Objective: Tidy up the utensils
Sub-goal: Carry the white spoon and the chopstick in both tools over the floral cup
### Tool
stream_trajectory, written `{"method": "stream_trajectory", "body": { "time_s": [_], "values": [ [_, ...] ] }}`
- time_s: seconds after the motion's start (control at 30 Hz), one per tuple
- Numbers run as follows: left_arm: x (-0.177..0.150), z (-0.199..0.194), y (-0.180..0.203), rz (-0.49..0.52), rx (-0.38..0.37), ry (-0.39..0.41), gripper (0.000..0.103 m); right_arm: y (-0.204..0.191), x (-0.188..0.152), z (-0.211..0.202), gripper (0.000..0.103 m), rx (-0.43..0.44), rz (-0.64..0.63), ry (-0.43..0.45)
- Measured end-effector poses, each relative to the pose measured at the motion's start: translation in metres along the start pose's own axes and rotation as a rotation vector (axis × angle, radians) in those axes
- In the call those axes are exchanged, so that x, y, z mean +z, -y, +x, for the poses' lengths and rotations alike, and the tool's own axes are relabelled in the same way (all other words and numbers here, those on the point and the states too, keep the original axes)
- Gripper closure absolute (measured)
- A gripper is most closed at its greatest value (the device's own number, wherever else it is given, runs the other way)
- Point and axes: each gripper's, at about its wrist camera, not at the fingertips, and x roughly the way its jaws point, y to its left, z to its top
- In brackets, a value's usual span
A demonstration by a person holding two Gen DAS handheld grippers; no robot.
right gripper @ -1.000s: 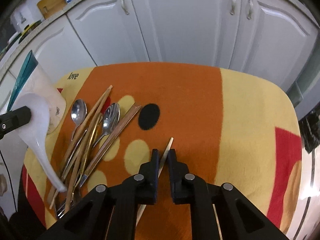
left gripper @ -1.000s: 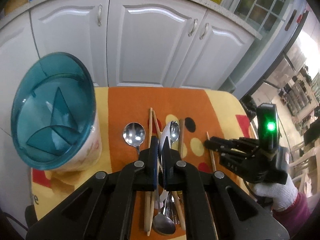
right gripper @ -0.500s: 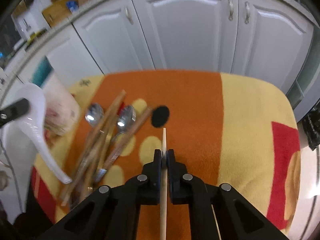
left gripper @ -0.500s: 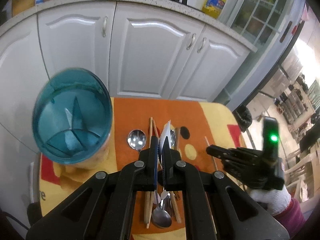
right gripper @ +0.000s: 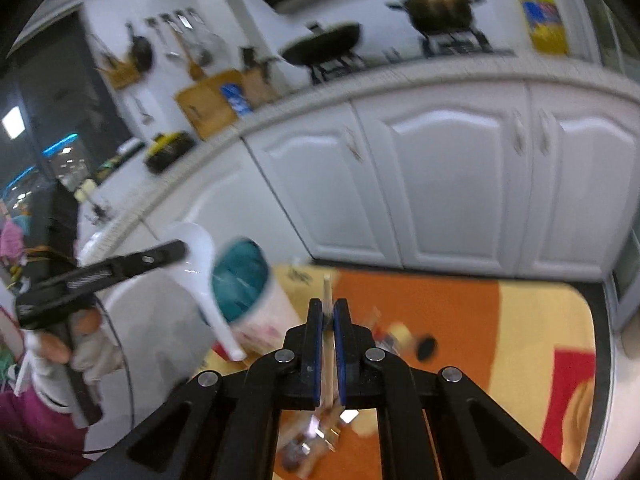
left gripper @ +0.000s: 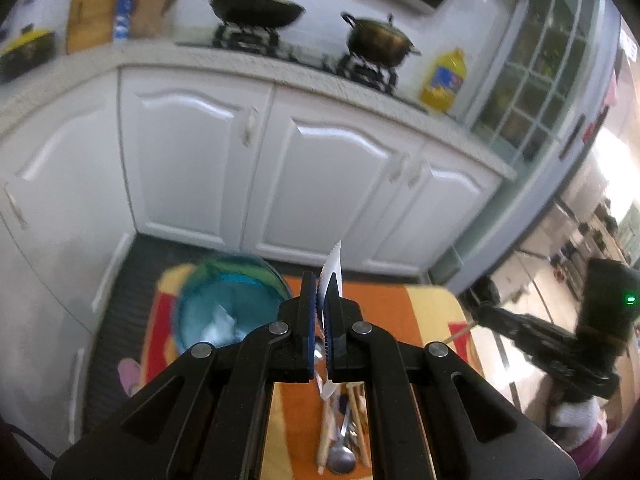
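From our left wrist view, the teal-rimmed holder (left gripper: 224, 308) shows its open mouth, a round translucent cup with white dividers blurred inside. Our left gripper (left gripper: 323, 312) has its fingers pressed together on the white plastic spoon (left gripper: 333, 270), seen here only edge-on as a thin glossy sliver. Below, a loose pile of steel spoons and wooden chopsticks (left gripper: 344, 432) lies on the soft orange and yellow cloth (left gripper: 384, 312). At the far right our right gripper (left gripper: 480, 312) pinches a pale chopstick (left gripper: 460, 333).

The right wrist view gives what that one cannot: at the left, the spoon (right gripper: 204, 280) appears side-on, a smooth curved ladle shape (bowl up, handle slanting down) just in front of the holder (right gripper: 244, 292), whose white wall shows here. Centre, the right gripper (right gripper: 328, 320) is clamped on the thin wooden chopstick (right gripper: 327, 292), held above the cloth (right gripper: 480, 320).
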Motion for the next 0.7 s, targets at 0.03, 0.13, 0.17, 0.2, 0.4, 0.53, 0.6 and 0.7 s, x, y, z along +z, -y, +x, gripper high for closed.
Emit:
{"method": "stream_trajectory", "body": {
  "time_s": [0.03,0.13,0.17,0.2,0.4,0.53,0.6,0.7],
  "values": [
    [0.004,-0.002,-0.003,0.001,0.015,0.017,0.101,-0.010,0.010,-0.001,0.098,0.017,-0.019,0.017],
    [0.017,-0.005,-0.016,0.000,0.067,0.059,0.101,-0.035,0.034,-0.002,0.098,0.052,-0.059,0.057],
    [0.021,-0.003,-0.022,-0.007,0.083,0.063,0.101,-0.040,0.040,-0.003,0.098,0.060,-0.068,0.065],
    [0.023,-0.001,-0.028,-0.013,0.099,0.066,0.101,-0.048,0.047,0.000,0.098,0.069,-0.083,0.075],
    [0.024,0.013,-0.061,-0.045,0.184,0.070,0.101,-0.093,0.074,0.033,0.098,0.065,-0.175,0.107],
    [0.019,0.025,-0.071,-0.052,0.214,0.066,0.101,-0.109,0.085,0.052,0.098,0.034,-0.216,0.135],
    [0.018,0.031,-0.075,-0.059,0.215,0.055,0.101,-0.107,0.090,0.062,0.098,0.062,-0.194,0.126],
    [0.014,0.039,-0.079,-0.061,0.218,0.039,0.101,-0.107,0.094,0.067,0.098,0.059,-0.201,0.121]
  ]
}}
